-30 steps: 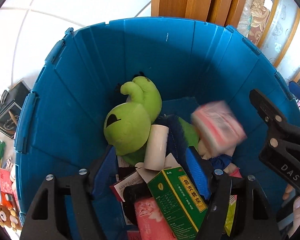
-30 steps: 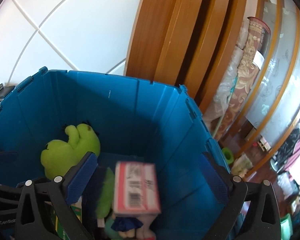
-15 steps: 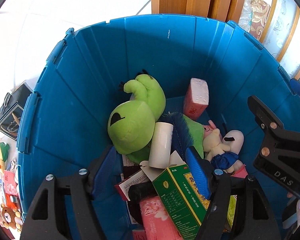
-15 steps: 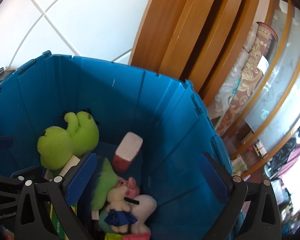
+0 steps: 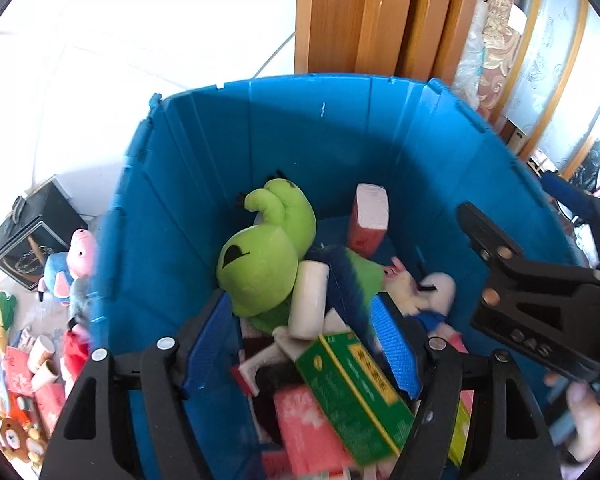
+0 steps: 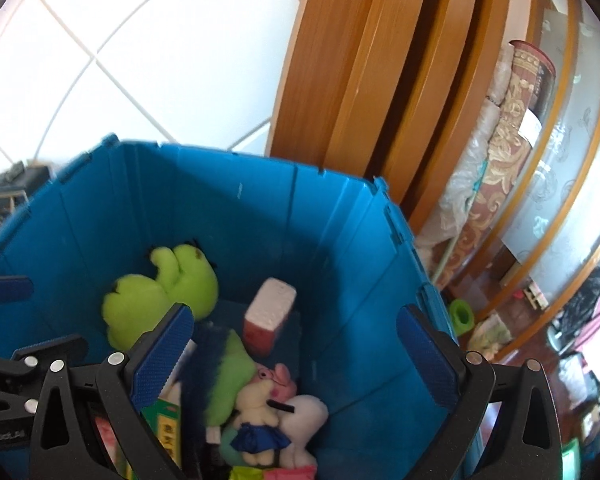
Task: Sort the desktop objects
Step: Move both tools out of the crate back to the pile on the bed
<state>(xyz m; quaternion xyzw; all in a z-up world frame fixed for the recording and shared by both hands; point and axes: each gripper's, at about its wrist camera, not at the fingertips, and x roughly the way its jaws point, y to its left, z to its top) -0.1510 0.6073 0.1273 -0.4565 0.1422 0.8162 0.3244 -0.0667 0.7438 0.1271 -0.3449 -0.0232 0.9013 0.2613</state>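
Observation:
A deep blue bin (image 5: 188, 208) (image 6: 340, 248) holds the sorted items. A pink-and-white box (image 5: 370, 216) (image 6: 270, 312) leans near the bin's far wall, free of both grippers. Beside it lie a green plush (image 5: 264, 256) (image 6: 160, 300), a white roll (image 5: 310, 300), a green box (image 5: 352, 388) and a pig plush (image 6: 268, 400). My left gripper (image 5: 300, 344) hangs open above the pile, its jaws holding nothing. My right gripper (image 6: 296, 356) is also open and empty over the bin; its black body (image 5: 532, 292) shows at the right in the left wrist view.
Outside the bin on the left sit a black box (image 5: 28, 232), another pig plush (image 5: 80, 252), paper cups (image 5: 44, 360) and small toys. Wooden panels (image 6: 360, 80) and a rolled rug (image 6: 512, 120) stand behind the bin.
The pink-and-white box dropped from between the right gripper's jaws into the bin and settled by the far wall. Both grippers have lifted away from the pile.

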